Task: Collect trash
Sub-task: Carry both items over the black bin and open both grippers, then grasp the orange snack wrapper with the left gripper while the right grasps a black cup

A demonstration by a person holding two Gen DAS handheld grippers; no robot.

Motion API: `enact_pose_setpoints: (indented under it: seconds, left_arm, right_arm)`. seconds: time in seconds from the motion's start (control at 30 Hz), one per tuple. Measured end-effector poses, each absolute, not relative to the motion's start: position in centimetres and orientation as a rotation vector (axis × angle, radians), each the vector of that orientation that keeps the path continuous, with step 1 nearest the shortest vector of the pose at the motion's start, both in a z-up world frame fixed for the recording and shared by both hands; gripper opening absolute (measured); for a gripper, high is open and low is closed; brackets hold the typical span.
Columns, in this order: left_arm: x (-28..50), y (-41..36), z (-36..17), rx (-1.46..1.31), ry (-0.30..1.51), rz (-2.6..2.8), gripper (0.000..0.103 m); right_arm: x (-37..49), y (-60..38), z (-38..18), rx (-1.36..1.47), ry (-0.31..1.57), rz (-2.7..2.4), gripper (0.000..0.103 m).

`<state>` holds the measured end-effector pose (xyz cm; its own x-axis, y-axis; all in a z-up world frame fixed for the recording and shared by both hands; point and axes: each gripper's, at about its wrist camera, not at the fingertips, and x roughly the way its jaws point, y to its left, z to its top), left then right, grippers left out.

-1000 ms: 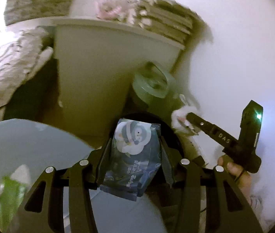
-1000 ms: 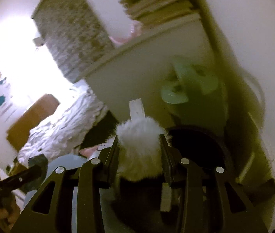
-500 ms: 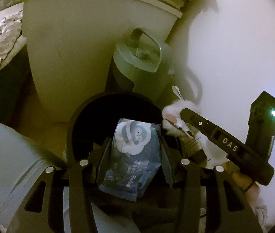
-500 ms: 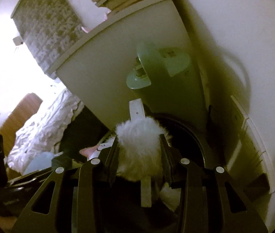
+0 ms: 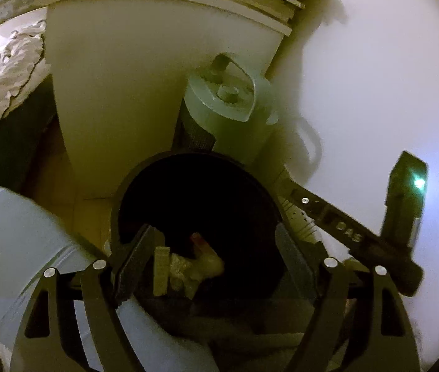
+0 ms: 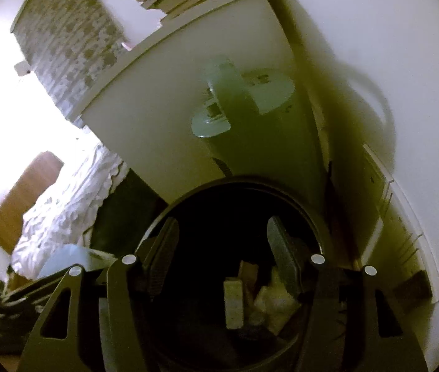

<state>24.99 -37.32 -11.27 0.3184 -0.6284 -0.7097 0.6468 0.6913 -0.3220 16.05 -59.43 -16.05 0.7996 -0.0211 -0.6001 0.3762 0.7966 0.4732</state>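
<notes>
Over the black bin (image 5: 194,186), left gripper (image 5: 216,248) and right gripper (image 6: 222,241) are both opening, nothing between their jaws; best stay centred above its rim.

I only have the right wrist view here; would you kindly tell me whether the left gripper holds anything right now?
Observer: No. The left gripper is over the black bin, its jaws opening with nothing between them.
Operator: Thank you. How does my right gripper look from there?
Observer: The right gripper, its jaws opening and also empty, reaches over the bin's right rim, and a green light glows on its body.
</notes>
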Motion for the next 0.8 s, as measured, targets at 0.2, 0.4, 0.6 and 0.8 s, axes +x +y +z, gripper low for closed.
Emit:
enact_pose_setpoints:
  seconds: [0.2,0.4,0.6,0.8]
  left_arm:
    - [22.2,-32.6,-8.8,-0.046,0.893,-0.804,0.080]
    - [18.3,-24.6,-7.0,-0.117,0.852,-0.719,0.080]
    - [15.3,-14.3,-7.3,-0.179,0.813,-0.558,0.080]
    - [14.1,-3.8,-9.6,-0.211,0.824,-0.355,0.080]
  right_arm:
    - [16.2,-58.2,-16.1,0.589,0.620,-0.196,0.060]
    - [16.4,-55.2,-15.4,0.514,0.631,-0.119,0.060]
    - [15.4,-49.2,-13.6,0.459,0.611,0.055,0.075]
    - [16.5,-38.9,-10.1,0.341,0.674,0.324,0.075]
